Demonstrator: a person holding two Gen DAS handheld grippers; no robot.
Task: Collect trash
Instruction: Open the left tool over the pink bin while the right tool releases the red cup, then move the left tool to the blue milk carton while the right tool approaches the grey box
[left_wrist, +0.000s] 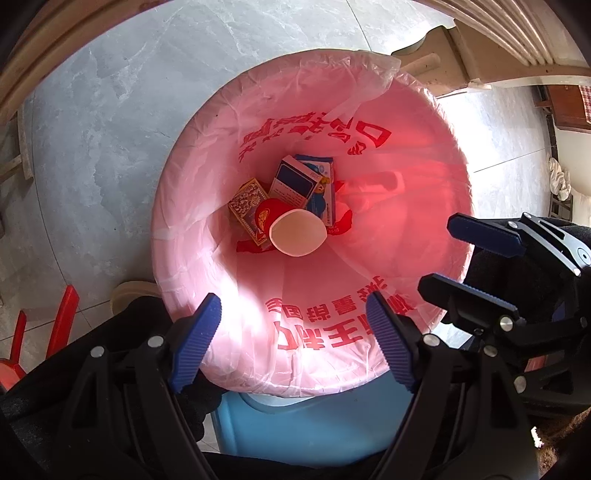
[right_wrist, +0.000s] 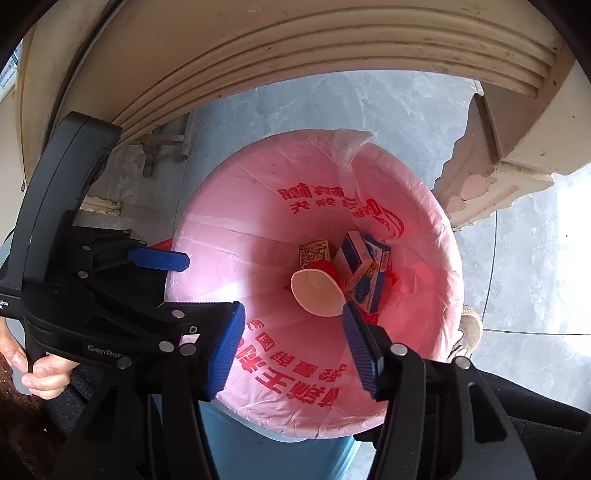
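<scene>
A blue bin (left_wrist: 295, 424) lined with a pink bag (left_wrist: 388, 155) printed in red stands on the floor; it also shows in the right wrist view (right_wrist: 258, 454). At its bottom lie a red paper cup (left_wrist: 295, 230), a blue-and-white box (left_wrist: 295, 181) and a patterned yellow box (left_wrist: 245, 203). The cup (right_wrist: 317, 291) and the boxes (right_wrist: 362, 266) show in the right wrist view too. My left gripper (left_wrist: 295, 332) is open and empty over the bin's near rim. My right gripper (right_wrist: 291, 347) is open and empty above the bin; it appears in the left wrist view (left_wrist: 465, 254).
Grey marble floor (left_wrist: 110, 129) surrounds the bin. A cream carved table edge (right_wrist: 295, 44) and its leg (right_wrist: 480, 177) stand right behind the bin. A red object (left_wrist: 37, 339) sits at the left on the floor. A white cloth (left_wrist: 559, 177) lies far right.
</scene>
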